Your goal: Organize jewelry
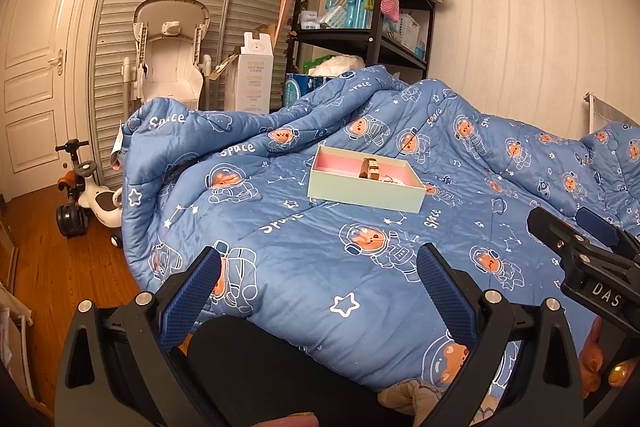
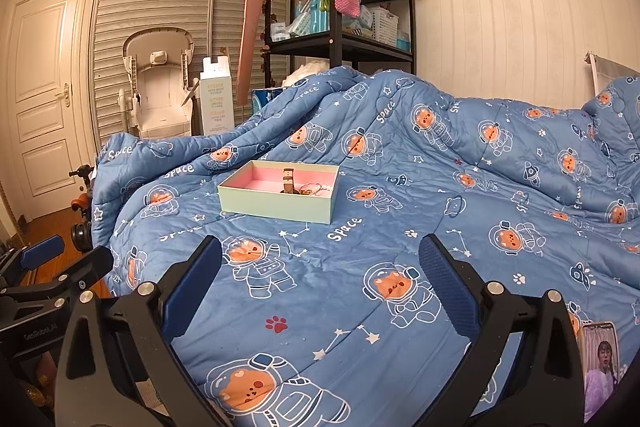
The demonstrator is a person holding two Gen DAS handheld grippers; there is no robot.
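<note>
A pale green box [image 1: 362,193] with a pink lining lies on the blue space-print quilt [image 1: 320,283]; it also shows in the right wrist view [image 2: 276,205]. Inside it stand a brown watch [image 1: 369,167] and a tangle of small jewelry [image 1: 394,180], seen too in the right wrist view as watch [image 2: 288,181] and jewelry [image 2: 316,189]. My left gripper [image 1: 320,267] is open and empty, well short of the box. My right gripper [image 2: 320,259] is open and empty, also short of the box. Each gripper shows at the other view's edge.
A black shelf unit [image 1: 372,7] with bottles and knitted bags stands behind the bed. A baby chair [image 1: 170,51], a white carton [image 1: 254,75] and a ride-on toy [image 1: 86,199] stand on the wooden floor at left. A phone [image 2: 600,363] lies at the lower right.
</note>
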